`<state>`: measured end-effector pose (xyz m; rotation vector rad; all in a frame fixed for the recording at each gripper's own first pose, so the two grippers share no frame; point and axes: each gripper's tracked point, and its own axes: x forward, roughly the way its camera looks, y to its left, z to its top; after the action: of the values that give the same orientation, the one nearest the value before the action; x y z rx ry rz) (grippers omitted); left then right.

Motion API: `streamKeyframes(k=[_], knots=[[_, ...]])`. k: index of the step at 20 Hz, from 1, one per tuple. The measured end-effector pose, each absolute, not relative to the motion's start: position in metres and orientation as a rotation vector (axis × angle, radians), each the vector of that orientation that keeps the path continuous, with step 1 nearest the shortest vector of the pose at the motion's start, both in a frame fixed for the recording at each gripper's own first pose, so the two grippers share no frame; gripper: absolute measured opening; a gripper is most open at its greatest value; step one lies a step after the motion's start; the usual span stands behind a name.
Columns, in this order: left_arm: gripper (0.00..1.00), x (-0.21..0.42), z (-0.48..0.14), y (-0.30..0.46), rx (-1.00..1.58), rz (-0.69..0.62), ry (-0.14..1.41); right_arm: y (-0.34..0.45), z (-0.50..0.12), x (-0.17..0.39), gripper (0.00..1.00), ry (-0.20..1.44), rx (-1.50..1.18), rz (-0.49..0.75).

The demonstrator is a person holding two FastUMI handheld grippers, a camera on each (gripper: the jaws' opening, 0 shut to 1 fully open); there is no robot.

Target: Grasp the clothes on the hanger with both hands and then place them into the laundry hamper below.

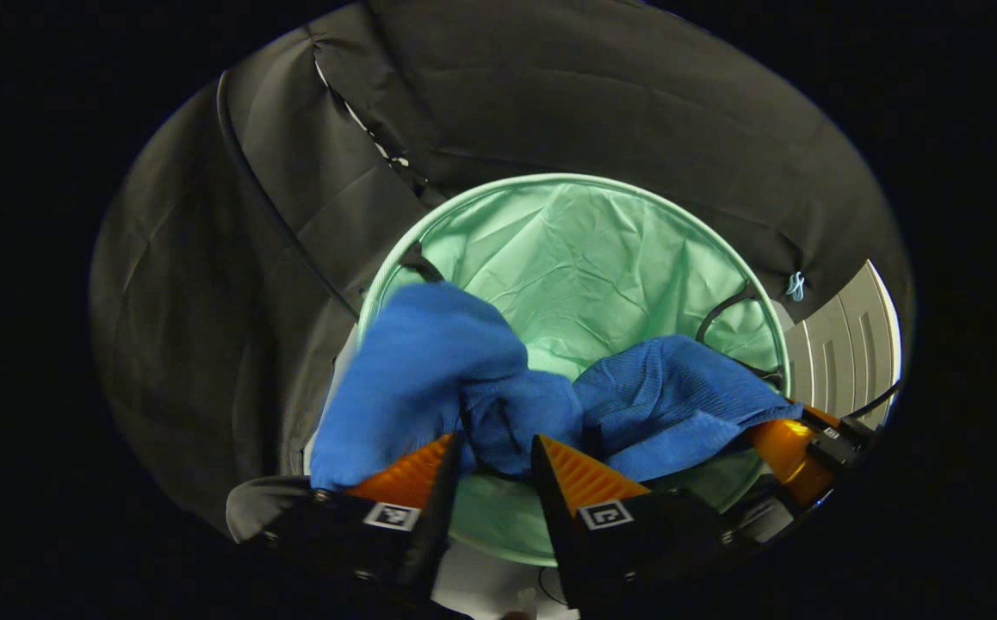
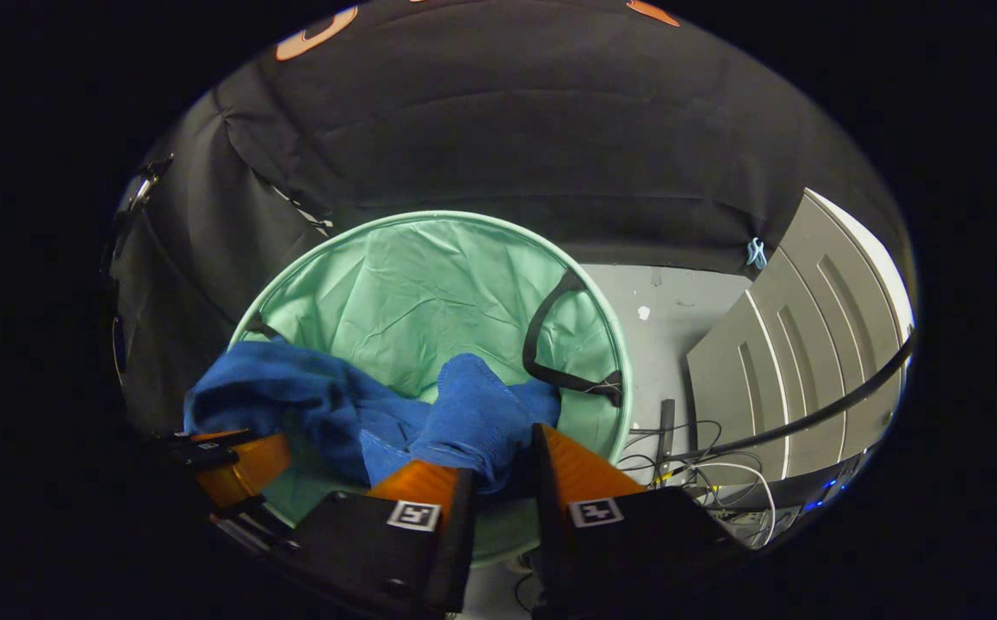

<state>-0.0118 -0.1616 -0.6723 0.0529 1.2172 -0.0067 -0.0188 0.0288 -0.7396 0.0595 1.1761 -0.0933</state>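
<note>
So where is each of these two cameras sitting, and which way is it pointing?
Left gripper view: rides the left gripper, looking down into the green hamper; its orange fingers pinch the blue garment.
Right gripper view: rides the right gripper, facing down likewise, fingers gripping the same cloth.
Shared: hamper, garment, and the other gripper off to one side.

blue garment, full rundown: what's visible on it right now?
The garment is bright blue with a fine knit or ribbed look, soft and crumpled. It hangs bunched over the open mouth of the green hamper, one end draped past the near-left rim, the middle sagging inside. The left gripper pinches one fold; the right gripper pinches another, so it spans between them. No hanger touches it in these views.
</note>
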Motion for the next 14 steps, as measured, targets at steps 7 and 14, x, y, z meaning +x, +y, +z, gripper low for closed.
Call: streamKeyframes(k=[7, 14], knots=[[0.97, 0.015, -0.583, -0.150, 0.064, 0.035, 1.008, 0.026, -0.641, 0.015, 1.00, 0.953, 0.055, -0.082], [0.97, 0.040, -0.413, -0.168, 0.022, -0.003, 0.649, 0.043, -0.480, 0.044, 0.99, 0.655, -0.014, -0.048]])
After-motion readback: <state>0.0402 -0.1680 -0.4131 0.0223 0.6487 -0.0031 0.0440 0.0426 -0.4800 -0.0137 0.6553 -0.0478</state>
